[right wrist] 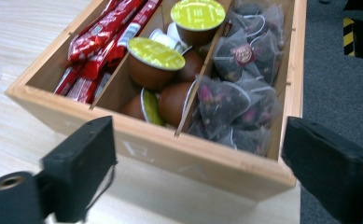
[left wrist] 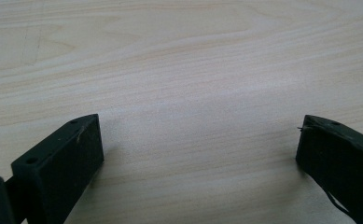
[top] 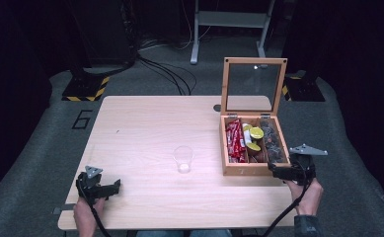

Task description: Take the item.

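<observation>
right tongs (right wrist: 193,177) spread before the open wooden box (right wrist: 179,158)
aim over one compartment before dipping in, clear of the dividers; left tongs (left wrist: 200,154) rest spread on the worktop (left wrist: 179,70).

Light wooden table (top: 145,123), pale grain running along its length, standing on grey carpet floor (top: 26,163). Near the middle, toward the near edge: a clear plastic cup (top: 183,159), upright, well apart from everything else. At the right side: an open wooden box (top: 246,168) with glass lid raised, resting directly on the tabletop, its front right corner reaching close to the table's right edge. Inside, three compartments: red sachets (right wrist: 105,32) at the left, brown capsules with yellow-green lids (right wrist: 155,58) in the middle, dark pyramid tea bags (right wrist: 244,88) at the right. Near the lower left corner: left gripper (top: 99,186) low over the bare wood.
</observation>
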`<control>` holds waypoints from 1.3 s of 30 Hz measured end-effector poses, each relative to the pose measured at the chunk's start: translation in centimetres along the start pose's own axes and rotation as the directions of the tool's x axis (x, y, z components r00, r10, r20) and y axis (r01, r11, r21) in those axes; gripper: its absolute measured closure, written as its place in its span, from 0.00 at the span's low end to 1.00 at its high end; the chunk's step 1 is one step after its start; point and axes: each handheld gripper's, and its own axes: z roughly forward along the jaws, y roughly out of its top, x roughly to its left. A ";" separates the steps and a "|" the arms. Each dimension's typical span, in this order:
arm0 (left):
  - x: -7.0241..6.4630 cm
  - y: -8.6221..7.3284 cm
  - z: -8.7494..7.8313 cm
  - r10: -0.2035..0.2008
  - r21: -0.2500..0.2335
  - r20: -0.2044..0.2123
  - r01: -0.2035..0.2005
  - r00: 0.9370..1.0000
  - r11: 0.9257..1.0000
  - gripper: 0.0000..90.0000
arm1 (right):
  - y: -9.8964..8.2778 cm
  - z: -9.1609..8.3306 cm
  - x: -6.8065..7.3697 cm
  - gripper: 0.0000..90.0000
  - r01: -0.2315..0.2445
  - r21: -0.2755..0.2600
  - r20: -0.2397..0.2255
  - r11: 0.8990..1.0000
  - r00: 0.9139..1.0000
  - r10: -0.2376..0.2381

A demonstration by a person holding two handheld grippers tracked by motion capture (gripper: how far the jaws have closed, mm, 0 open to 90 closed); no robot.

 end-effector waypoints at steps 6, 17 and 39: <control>0.0 0.0 0.0 0.000 0.000 0.000 0.000 1.000 1.000 0.00 | 1.0 1.1 -0.6 0.37 -0.013 0.026 0.008 1.000 1.000 0.012; 0.0 0.0 0.0 0.000 0.000 0.000 0.000 1.000 1.000 0.01 | 1.8 3.2 -1.4 0.50 -0.040 0.087 0.017 0.995 0.999 0.039; 0.0 0.0 0.0 0.000 0.000 0.000 0.000 1.000 1.000 0.01 | 2.4 6.7 -1.7 0.81 -0.077 0.210 0.046 0.975 0.997 0.069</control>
